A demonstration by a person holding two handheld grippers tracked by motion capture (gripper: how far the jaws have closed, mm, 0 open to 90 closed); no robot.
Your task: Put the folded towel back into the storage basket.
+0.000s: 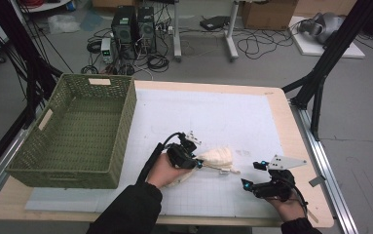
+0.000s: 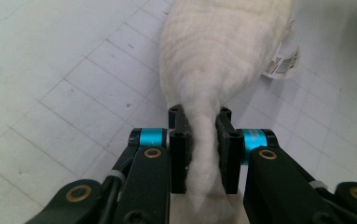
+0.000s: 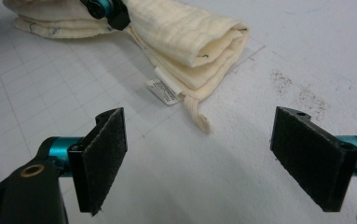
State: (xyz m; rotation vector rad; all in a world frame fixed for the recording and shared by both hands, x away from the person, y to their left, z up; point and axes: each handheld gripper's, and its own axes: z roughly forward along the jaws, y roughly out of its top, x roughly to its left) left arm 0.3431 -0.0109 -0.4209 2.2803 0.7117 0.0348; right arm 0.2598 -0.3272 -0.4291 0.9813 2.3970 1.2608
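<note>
A folded cream cloth (image 1: 216, 158) lies on the white gridded mat (image 1: 223, 117) near the table's front. My left gripper (image 1: 197, 163) is shut on the cloth's middle; in the left gripper view the cloth (image 2: 223, 51) bunches between the two black jaws, and a white label (image 2: 282, 62) hangs at its right edge. My right gripper (image 1: 252, 175) stands open to the right of the cloth, apart from it. In the right gripper view the cloth (image 3: 185, 35) lies ahead with its label (image 3: 164, 91) and a loose strap end (image 3: 197, 114) toward me, nothing between the pads (image 3: 104, 156).
A green woven basket (image 1: 121, 126) stands at the table's left, nothing visible inside. Bare mat stretches behind and to the right of the cloth. The table's wooden edge (image 1: 298, 146) runs along the right. Computers and cables sit on the floor beyond.
</note>
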